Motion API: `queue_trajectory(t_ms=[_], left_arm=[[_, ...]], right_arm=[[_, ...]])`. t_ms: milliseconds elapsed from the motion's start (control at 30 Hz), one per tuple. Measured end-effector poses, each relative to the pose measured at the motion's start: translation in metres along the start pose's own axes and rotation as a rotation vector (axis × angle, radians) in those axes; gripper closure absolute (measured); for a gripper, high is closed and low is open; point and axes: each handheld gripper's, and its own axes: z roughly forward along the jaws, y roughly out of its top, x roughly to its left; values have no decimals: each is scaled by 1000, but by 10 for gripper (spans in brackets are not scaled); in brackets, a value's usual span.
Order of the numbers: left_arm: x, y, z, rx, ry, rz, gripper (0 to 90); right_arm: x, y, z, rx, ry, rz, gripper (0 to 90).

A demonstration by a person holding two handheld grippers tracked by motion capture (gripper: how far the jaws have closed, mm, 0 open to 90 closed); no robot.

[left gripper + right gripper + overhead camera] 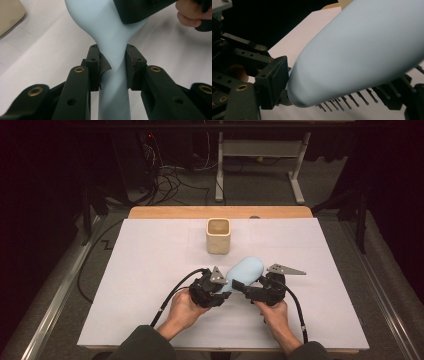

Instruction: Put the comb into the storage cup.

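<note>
A light blue hairbrush [246, 269] lies slantwise at the table's middle, its head toward the back right. My left gripper [227, 287] is shut on its narrow handle [111, 82]; both pads [93, 67] press the handle's sides. My right gripper [245, 291] reaches in from the right, and its jaws stand on either side of the lower part of the brush head [362, 50]. One pad [273, 81] sits by the rounded blue edge. The other stands among the black bristles [359, 96]. Whether these pads press on the brush is hidden.
A beige square cup [218, 236] stands upright behind the brush, toward the table's back. White paper [150, 270] covers the wooden table. Cables [172, 295] trail from both grippers toward the front edge. The floor beyond holds a desk frame and loose wires.
</note>
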Motion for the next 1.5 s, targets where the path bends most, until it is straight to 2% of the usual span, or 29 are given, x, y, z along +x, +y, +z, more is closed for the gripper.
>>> queue_trajectory(t_ms=[233, 533, 600, 833, 1067, 1300, 1500], left_arm=[[-1, 0, -3, -28, 15, 4, 691], [0, 0, -6, -21, 26, 6, 692], [1, 0, -6, -27, 27, 5, 692], [4, 0, -7, -21, 36, -1, 692], [6, 0, -11, -29, 44, -5, 692], [8, 0, -13, -40, 39, -7, 691], [10, -1, -18, -70, 33, -2, 686]], right_arm=[[6, 7, -1, 4, 15, -23, 265], [9, 13, 1, 21, 34, -17, 318], [9, 15, 1, 27, 47, 2, 354], [20, 29, 0, 46, 77, -37, 461], [24, 36, 2, 64, 117, -19, 531], [27, 40, 3, 78, 137, -15, 561], [31, 46, 2, 79, 145, -21, 569]])
